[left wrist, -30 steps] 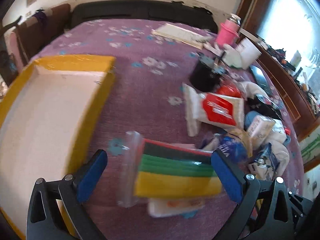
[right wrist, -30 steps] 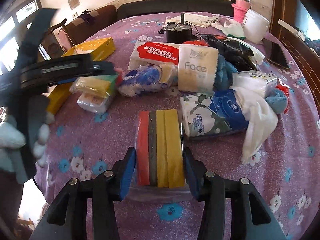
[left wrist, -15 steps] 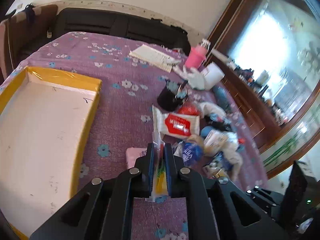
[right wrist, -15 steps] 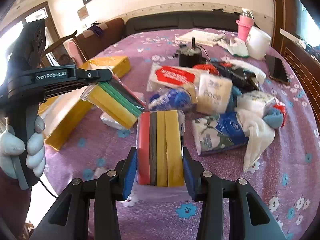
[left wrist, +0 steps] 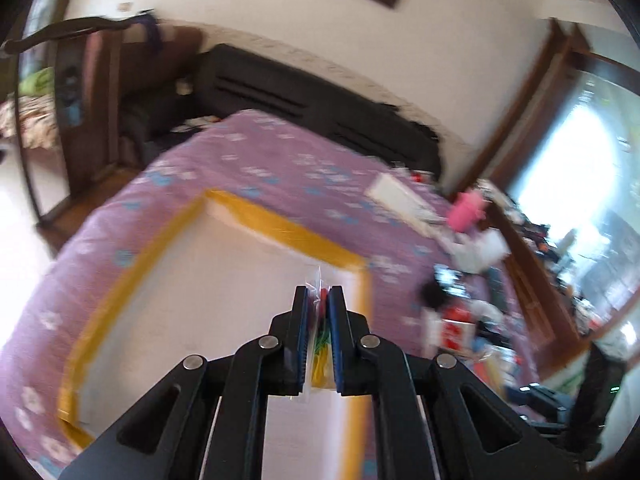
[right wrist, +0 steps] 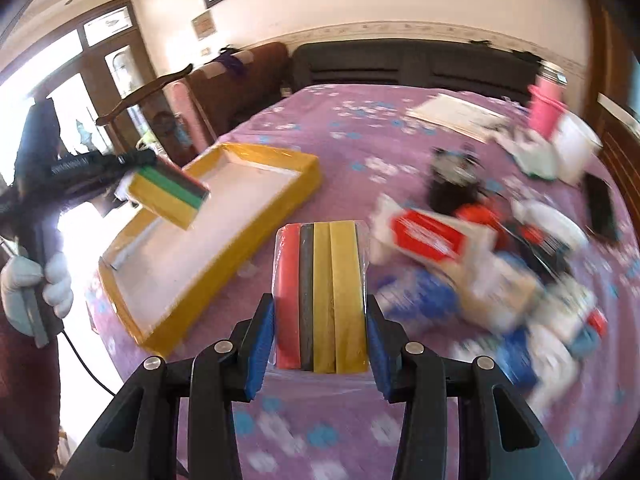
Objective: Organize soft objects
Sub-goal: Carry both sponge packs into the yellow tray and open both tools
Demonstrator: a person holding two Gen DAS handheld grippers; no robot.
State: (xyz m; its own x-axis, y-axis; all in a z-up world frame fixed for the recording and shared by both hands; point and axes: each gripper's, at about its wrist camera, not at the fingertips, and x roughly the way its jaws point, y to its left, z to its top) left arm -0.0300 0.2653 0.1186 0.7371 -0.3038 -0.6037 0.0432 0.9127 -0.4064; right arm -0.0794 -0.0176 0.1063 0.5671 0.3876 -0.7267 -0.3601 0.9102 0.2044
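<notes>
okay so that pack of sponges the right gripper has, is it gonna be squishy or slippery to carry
The sponge pack is probably light and squashy: stacked foam slabs clamped by the right gripper. Its clear plastic wrap looks glossy, so it might slip a little. Held upright across its width, it seems unlikely to flop.

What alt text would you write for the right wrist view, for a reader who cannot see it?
The right gripper clamps a bagged sponge pack of red, grey and yellow strips above a purple floral tablecloth. At left, the left gripper holds a yellow, green and black sponge pack over a yellow-rimmed tray; blurred packaged goods lie at right.
</notes>
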